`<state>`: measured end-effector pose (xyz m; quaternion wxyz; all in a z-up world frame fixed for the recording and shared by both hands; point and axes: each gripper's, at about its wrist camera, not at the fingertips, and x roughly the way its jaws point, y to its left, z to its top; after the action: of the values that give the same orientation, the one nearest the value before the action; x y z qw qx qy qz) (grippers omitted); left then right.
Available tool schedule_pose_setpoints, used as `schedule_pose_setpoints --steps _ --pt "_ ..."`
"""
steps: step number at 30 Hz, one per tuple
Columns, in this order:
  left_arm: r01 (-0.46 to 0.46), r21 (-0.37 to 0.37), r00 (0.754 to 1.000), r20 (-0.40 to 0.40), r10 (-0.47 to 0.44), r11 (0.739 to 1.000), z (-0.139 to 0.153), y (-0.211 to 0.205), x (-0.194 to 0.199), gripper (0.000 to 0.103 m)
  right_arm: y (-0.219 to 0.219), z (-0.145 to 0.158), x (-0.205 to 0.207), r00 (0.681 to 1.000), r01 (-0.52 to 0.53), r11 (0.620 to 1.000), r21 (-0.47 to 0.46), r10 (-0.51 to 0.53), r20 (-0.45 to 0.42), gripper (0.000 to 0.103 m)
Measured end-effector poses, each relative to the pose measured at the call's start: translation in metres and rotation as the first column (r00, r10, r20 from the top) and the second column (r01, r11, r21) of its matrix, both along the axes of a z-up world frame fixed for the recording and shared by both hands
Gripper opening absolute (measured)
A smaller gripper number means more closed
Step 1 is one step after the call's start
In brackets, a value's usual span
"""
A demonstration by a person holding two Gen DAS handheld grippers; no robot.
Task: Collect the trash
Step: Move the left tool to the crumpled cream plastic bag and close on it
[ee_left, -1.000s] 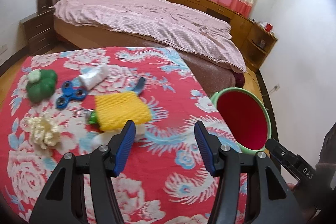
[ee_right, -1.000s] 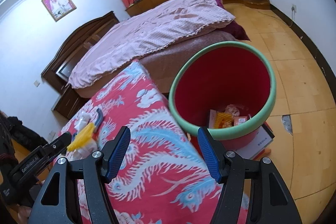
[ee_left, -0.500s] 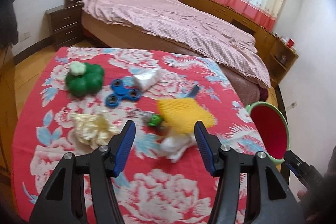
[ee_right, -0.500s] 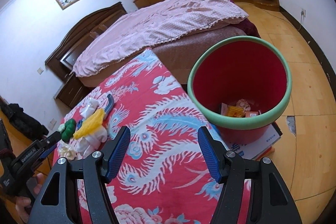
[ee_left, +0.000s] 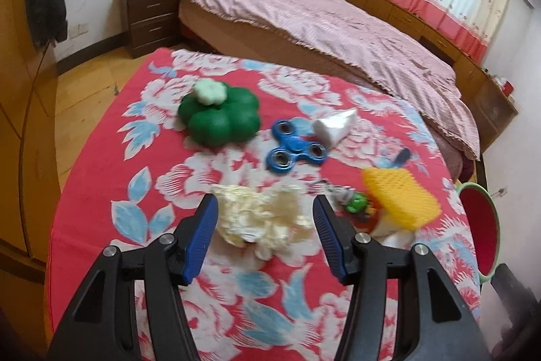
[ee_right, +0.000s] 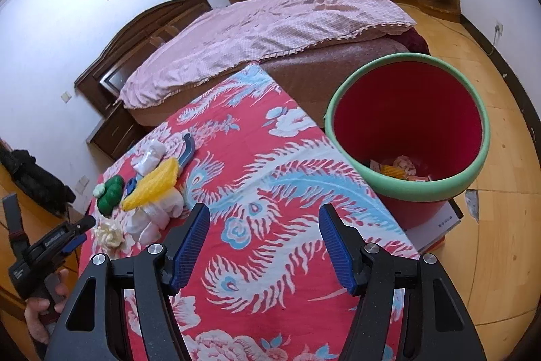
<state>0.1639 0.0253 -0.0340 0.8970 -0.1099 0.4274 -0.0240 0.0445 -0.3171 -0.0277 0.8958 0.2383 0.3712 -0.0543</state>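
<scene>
A crumpled cream paper wad lies on the red flowered tablecloth, just beyond and between the fingertips of my left gripper, which is open and not pressing on it. To its right are a yellow foam net, a white tissue and a white wrapper. The right gripper hovers open and empty over the cloth near the red bin with a green rim, which holds some scraps. In the right wrist view the left gripper is beside the wad.
A green pepper toy, a blue fidget spinner and a blue handle also lie on the table. The bin stands on the floor off the table's right edge. A bed is behind, a nightstand to its left.
My left gripper has swung left across the table, from in front of the yellow net to the cream wad. The right gripper has shifted a little; the bin sits further right in its view.
</scene>
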Motion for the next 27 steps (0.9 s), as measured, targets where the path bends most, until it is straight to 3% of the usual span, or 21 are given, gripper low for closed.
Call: schedule_pose_setpoints --steps 10,20,21,23,27 --pt "-0.019 -0.010 0.997 -0.080 0.018 1.000 -0.030 0.008 0.012 0.058 0.006 -0.004 0.005 1.000 0.003 1.000 -0.017 -0.004 -0.019 0.069" --pt "0.033 -0.041 0.997 -0.061 -0.036 0.999 -0.039 -0.009 0.012 0.058 0.007 -0.009 0.009 1.000 0.008 1.000 0.005 -0.008 -0.029 0.069" --pt "0.042 -0.042 0.998 -0.055 -0.044 0.998 -0.039 -0.010 0.012 0.056 0.007 -0.010 0.009 0.999 0.009 1.000 0.005 -0.009 -0.031 0.069" --pt "0.060 -0.044 0.997 -0.041 -0.062 0.997 -0.039 -0.014 0.011 0.041 0.007 -0.011 0.010 0.999 0.009 1.000 0.003 -0.009 -0.034 0.069" --pt "0.093 -0.061 0.995 -0.024 -0.094 0.994 -0.039 -0.018 0.010 0.032 0.010 -0.011 0.013 0.999 -0.001 1.000 -0.003 0.001 -0.038 0.069"
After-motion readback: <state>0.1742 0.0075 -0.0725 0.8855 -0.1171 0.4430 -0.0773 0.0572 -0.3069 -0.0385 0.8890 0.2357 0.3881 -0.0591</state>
